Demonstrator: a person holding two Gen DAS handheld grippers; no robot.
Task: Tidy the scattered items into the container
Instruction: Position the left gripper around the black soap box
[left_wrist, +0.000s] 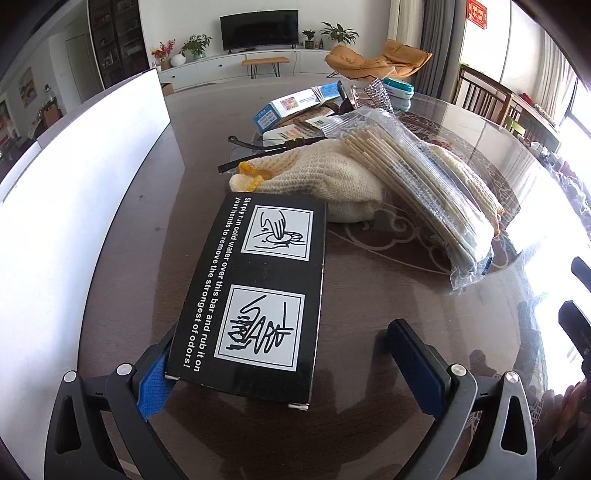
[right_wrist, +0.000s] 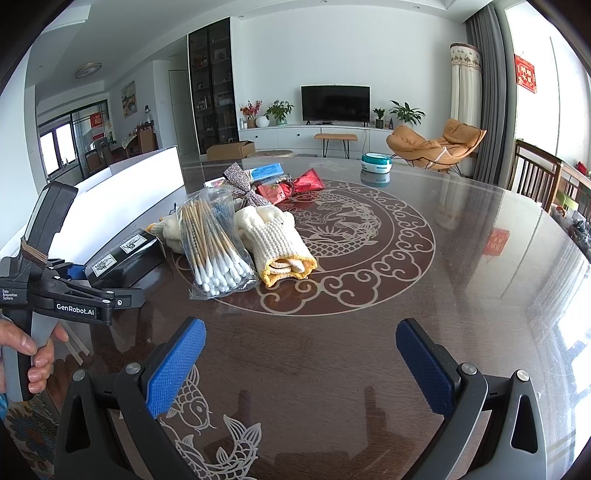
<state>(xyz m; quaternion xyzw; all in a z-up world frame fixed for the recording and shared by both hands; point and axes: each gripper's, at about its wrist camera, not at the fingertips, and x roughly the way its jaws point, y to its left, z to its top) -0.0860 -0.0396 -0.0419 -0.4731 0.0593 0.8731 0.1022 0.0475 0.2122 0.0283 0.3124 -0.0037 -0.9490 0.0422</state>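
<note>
A black box (left_wrist: 255, 288) with white pictograms lies on the dark table, its near end between the fingers of my left gripper (left_wrist: 284, 354). The gripper is open: the left pad touches the box and the right pad stands well clear. Just left of it rises the white container's wall (left_wrist: 92, 184). In the right wrist view the same box (right_wrist: 125, 254) sits by the left gripper (right_wrist: 107, 284) beside the container (right_wrist: 147, 173). My right gripper (right_wrist: 301, 365) is open over bare table with nothing between its fingers.
A bag of cotton swabs (right_wrist: 214, 243), knitted gloves (right_wrist: 273, 243), a glitter bow (right_wrist: 240, 181), red packets (right_wrist: 291, 188), a blue box (right_wrist: 266, 171) and a teal tin (right_wrist: 376, 162) lie beyond. A hand (right_wrist: 33, 354) holds the left gripper. Wooden chairs (right_wrist: 535, 173) stand at the right.
</note>
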